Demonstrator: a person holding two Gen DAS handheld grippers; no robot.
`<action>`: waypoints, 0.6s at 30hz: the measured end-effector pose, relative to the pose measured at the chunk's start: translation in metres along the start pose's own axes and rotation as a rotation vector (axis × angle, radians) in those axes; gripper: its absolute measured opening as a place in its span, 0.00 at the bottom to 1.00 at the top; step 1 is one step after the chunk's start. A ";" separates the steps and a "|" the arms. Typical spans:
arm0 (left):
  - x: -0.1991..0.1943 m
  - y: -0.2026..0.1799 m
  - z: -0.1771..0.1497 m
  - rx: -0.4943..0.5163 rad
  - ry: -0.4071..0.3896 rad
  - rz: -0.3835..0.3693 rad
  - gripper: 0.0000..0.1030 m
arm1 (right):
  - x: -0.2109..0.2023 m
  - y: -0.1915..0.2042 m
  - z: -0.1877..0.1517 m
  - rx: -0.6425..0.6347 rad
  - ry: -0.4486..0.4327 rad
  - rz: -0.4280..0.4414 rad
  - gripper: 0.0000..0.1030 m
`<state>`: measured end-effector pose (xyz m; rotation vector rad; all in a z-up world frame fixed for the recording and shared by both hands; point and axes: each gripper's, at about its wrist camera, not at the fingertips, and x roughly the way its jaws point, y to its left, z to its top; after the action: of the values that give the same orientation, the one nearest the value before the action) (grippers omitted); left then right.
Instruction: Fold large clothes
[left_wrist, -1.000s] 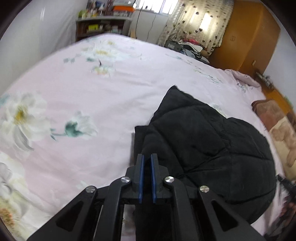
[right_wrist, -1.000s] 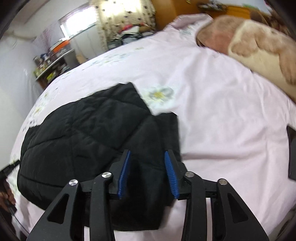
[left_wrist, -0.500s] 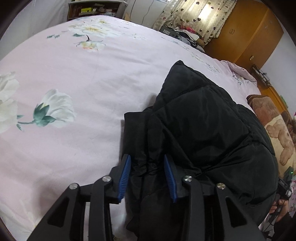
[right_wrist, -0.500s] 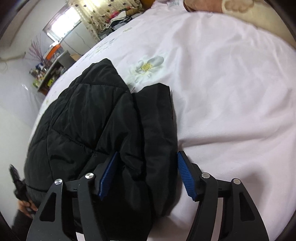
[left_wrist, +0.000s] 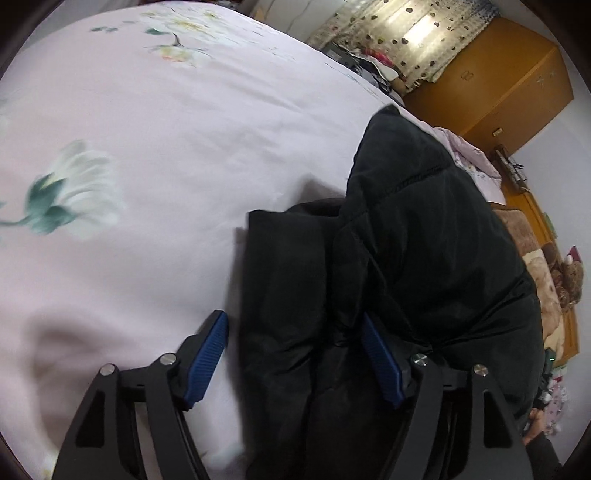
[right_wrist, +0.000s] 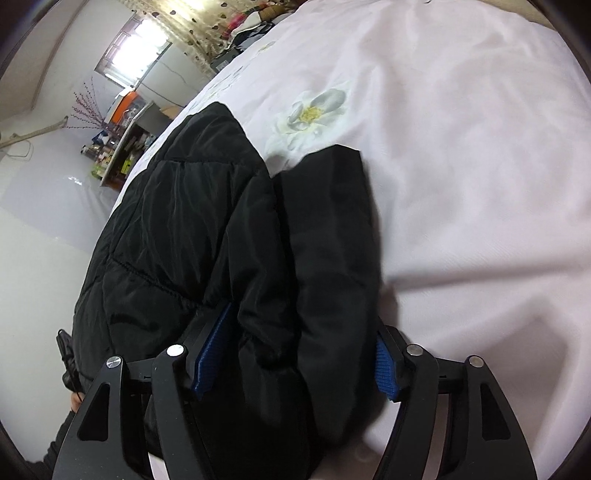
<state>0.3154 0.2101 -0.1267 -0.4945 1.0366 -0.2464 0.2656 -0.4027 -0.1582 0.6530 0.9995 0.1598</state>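
A black quilted jacket (left_wrist: 424, 258) is seen lying on a bed covered by a pale pink sheet (left_wrist: 166, 129) printed with flowers. The jacket is folded into a thick bundle whose long axis runs away from both cameras, from the near edge of the bed toward the far side of the room; a narrower padded strip, probably a sleeve, is laid alongside the main body and ends in a squared edge pointing the same way. In the left wrist view the left gripper (left_wrist: 295, 354) is held over the near end of that strip, and its jaws have just been opening: they are now spread wide, with the strip between them. The left blue pad is set clear of the cloth over the sheet, while the right pad lies against or just under a fold, so no grip is shown. In the right wrist view the jacket (right_wrist: 229, 236) fills the middle, and the right gripper (right_wrist: 295, 354) is spread wide around its near end as well, its jaws having just been opening; the padded cloth bulges between the pads, and whether it is being pressed cannot be told. A printed white flower (right_wrist: 314, 110) is seen on the sheet just beyond the strip's far edge. An orange wardrobe (left_wrist: 498, 85) and a patterned curtain (left_wrist: 406, 33) are visible past the bed.
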 end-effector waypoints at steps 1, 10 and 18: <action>0.002 -0.001 0.001 0.001 0.006 -0.015 0.73 | 0.004 0.000 0.001 0.006 0.004 0.006 0.66; -0.006 0.012 -0.021 -0.013 -0.004 -0.105 0.67 | 0.004 0.000 -0.005 -0.015 0.028 0.061 0.59; -0.002 -0.004 -0.015 0.063 -0.020 -0.046 0.48 | 0.019 0.006 0.000 -0.040 0.017 0.030 0.44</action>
<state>0.3013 0.2039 -0.1294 -0.4631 0.9958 -0.3132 0.2772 -0.3898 -0.1681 0.6312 1.0013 0.2115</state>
